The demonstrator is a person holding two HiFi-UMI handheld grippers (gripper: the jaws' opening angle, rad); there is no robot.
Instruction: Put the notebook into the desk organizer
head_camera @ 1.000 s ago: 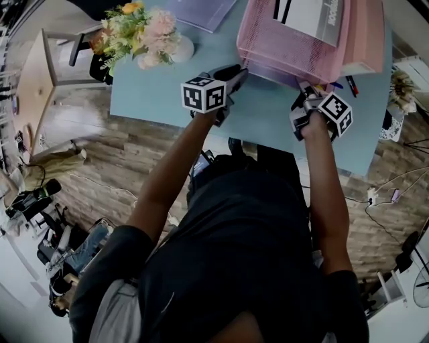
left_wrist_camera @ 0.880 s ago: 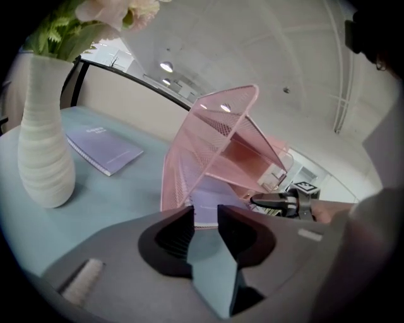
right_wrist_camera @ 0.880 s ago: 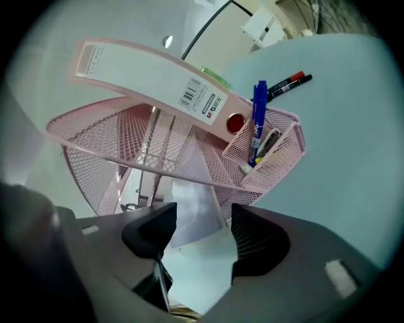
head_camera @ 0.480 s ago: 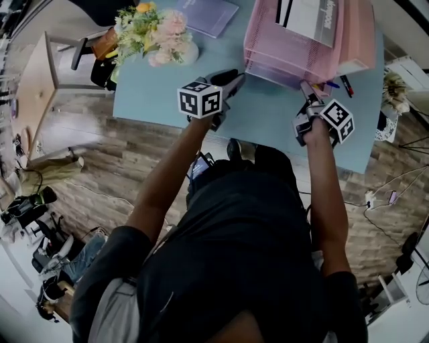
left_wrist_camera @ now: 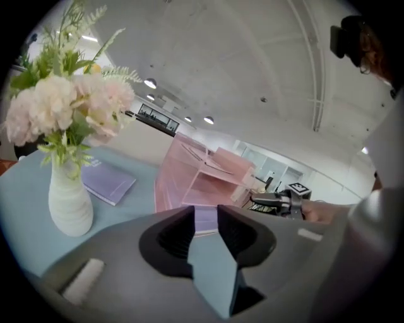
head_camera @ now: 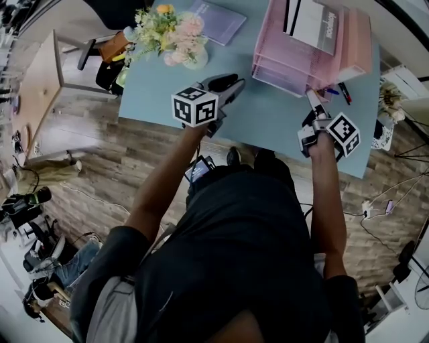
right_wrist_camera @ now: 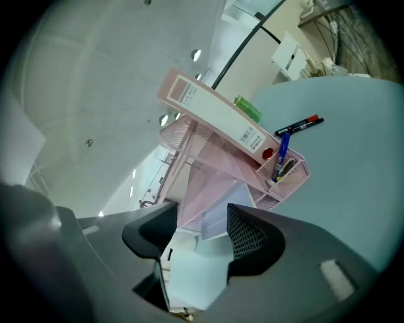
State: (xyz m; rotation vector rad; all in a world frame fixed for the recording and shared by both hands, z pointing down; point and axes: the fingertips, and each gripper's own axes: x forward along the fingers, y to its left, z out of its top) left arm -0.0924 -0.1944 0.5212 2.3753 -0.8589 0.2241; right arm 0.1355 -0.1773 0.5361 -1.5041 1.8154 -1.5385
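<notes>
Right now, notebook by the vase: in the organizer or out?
Out: notebook lies flat on the table, apart from the pink organizer.

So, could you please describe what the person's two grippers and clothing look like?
Both the left gripper and the right gripper have grey bodies with dark, textured jaw pads. Each carries a white cube printed with black square markers. The person wears a dark short-sleeved top.

pink desk organizer [right_wrist_camera: 211, 165] beyond just-opened fingers [right_wrist_camera: 254, 243]
</notes>
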